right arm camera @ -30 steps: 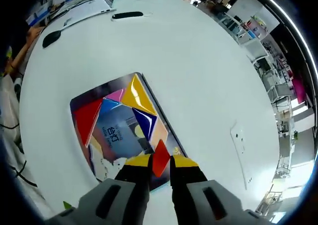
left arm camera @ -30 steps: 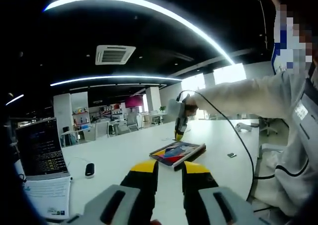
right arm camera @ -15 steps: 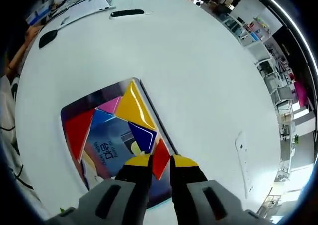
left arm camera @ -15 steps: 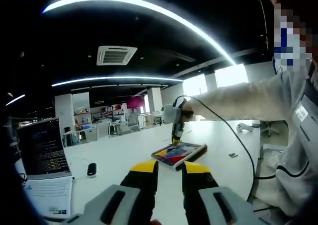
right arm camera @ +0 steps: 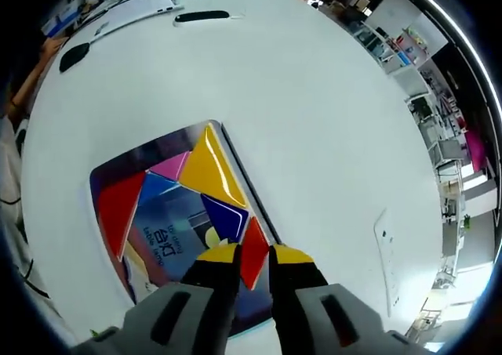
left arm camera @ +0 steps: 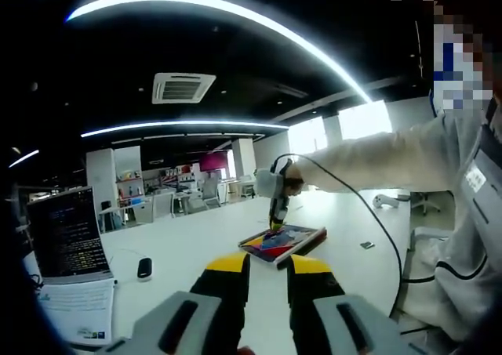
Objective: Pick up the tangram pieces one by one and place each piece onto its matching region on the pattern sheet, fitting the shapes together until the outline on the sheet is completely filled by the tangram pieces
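Gripping a small red tangram piece (right arm camera: 253,251) between its yellow-tipped jaws, the right gripper (right arm camera: 252,253) hangs over the 5 o'clock edge of the pattern sheet (right arm camera: 174,228) on the white table (right arm camera: 314,120), where yellow (right arm camera: 210,169), pink (right arm camera: 171,165), blue (right arm camera: 225,217) and large red (right arm camera: 119,209) pieces already lie. In the left gripper view, the left gripper (left arm camera: 267,262) hovers with jaws slightly apart and empty, the sheet toward 12 o'clock of it and a laptop (left arm camera: 67,233) at 9 o'clock.
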The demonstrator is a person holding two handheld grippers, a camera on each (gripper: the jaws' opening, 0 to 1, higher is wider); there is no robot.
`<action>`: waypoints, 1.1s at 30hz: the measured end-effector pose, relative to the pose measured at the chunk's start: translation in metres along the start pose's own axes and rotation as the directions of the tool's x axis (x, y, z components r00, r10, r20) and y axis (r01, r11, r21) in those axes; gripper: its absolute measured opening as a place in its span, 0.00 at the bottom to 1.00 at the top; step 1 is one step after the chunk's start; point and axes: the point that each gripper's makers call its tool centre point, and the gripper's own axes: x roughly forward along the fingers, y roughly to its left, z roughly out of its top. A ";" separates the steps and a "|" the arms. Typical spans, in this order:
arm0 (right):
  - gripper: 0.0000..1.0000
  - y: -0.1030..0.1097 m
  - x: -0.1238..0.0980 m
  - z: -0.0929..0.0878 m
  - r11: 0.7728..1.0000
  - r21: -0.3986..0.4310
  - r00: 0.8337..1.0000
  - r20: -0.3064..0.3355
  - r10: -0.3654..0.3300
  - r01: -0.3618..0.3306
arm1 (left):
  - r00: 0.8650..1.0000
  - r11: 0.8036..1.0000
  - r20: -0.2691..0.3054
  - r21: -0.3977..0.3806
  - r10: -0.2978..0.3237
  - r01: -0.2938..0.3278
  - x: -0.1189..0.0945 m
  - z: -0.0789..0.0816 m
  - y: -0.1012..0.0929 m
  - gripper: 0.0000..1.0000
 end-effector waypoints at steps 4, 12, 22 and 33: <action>0.16 0.001 0.000 0.000 1.000 -0.013 1.000 0.003 -0.001 0.001 | 1.000 1.000 0.000 0.000 -0.001 0.001 0.000 0.000 0.000 0.21; 0.17 0.002 0.001 0.000 0.996 -0.090 1.000 0.011 -0.012 0.013 | 1.000 1.000 0.001 0.000 -0.001 0.001 0.000 0.000 0.000 0.21; 0.20 -0.012 -0.011 -0.006 0.999 -0.039 0.999 0.038 -0.034 0.035 | 1.000 1.000 -0.002 -0.002 0.004 -0.004 -0.001 -0.001 0.001 0.21; 0.21 0.014 -0.137 -0.003 0.989 0.113 0.859 0.492 -0.139 0.095 | 1.000 1.000 0.002 -0.017 0.011 -0.011 0.005 0.001 0.003 0.21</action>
